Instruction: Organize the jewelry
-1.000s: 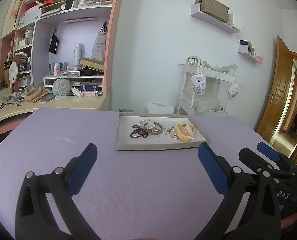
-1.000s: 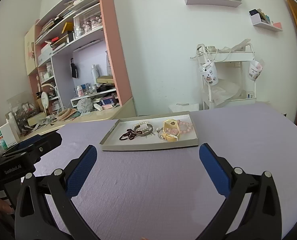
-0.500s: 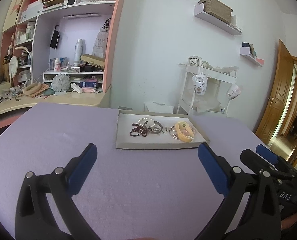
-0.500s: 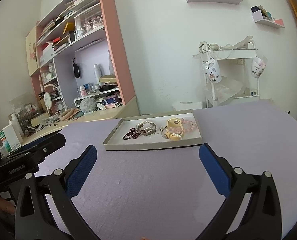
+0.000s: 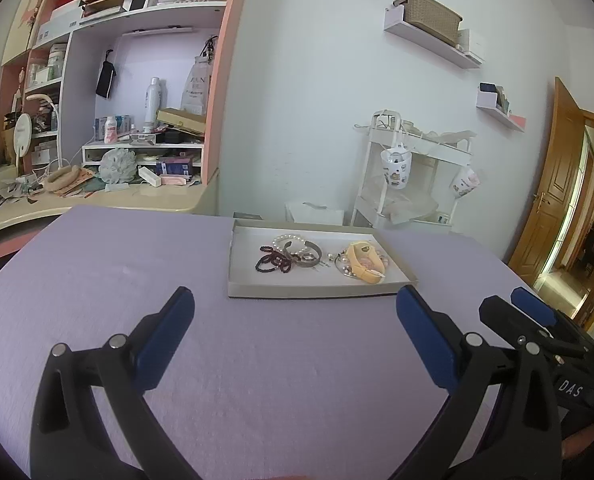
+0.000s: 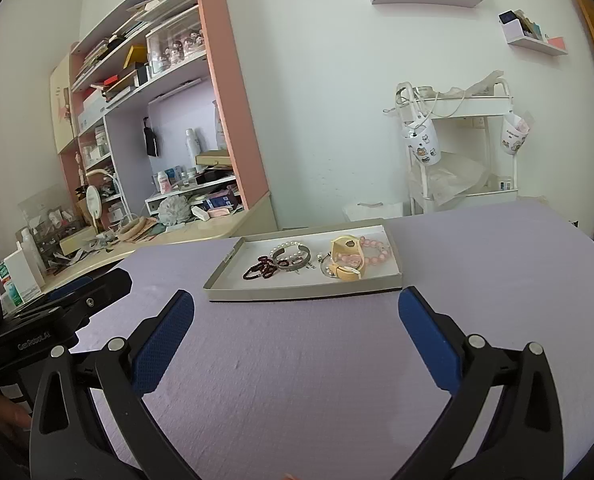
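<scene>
A shallow grey tray [image 5: 309, 290] [image 6: 297, 292] lies on the lilac table ahead of both grippers. It holds a dark red bead bracelet [image 5: 271, 264] [image 6: 259, 270], a pearl bracelet with a grey bangle [image 5: 301, 249] [image 6: 293, 256], a yellow watch-like band [image 5: 363, 266] [image 6: 347, 262] and a pink bead bracelet [image 6: 377, 252]. My left gripper [image 5: 295, 322] is open and empty, short of the tray. My right gripper [image 6: 297, 320] is open and empty, also short of the tray. The right gripper's body [image 5: 537, 332] shows at the right of the left wrist view.
The lilac table [image 5: 97, 264] reaches to a cluttered cream desk and pink shelving [image 5: 137, 120] at the left. A white trolley [image 5: 413, 176] stands behind the table. A wooden door [image 5: 557, 200] is at the right.
Both views have tilted slightly, so the tray sits a little lower and nearer. Both grippers stay open and empty.
</scene>
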Demonstrator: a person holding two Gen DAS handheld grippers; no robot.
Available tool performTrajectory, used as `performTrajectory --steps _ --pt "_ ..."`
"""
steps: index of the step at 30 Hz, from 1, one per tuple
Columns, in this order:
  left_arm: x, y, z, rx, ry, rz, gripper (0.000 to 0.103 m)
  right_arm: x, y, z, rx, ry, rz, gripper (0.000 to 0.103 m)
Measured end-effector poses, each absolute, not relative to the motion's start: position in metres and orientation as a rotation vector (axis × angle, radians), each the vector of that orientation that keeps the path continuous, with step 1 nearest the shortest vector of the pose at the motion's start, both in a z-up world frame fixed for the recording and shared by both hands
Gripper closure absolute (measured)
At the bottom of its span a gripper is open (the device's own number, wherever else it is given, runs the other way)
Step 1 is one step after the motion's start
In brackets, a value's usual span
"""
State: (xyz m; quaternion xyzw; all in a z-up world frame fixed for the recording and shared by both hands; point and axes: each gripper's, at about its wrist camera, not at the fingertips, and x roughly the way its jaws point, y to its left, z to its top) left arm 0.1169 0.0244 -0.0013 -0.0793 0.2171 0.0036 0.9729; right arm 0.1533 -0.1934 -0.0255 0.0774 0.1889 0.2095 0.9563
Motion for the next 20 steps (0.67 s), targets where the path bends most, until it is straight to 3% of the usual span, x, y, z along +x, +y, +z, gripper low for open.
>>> performTrajectory --steps 20 --pt "0.1191 0.0234 0.0000 -0.157 0.441 -0.011 0.002 0.1567 -0.1957 -0.0255 0.154 0.394 0.410 0.001"
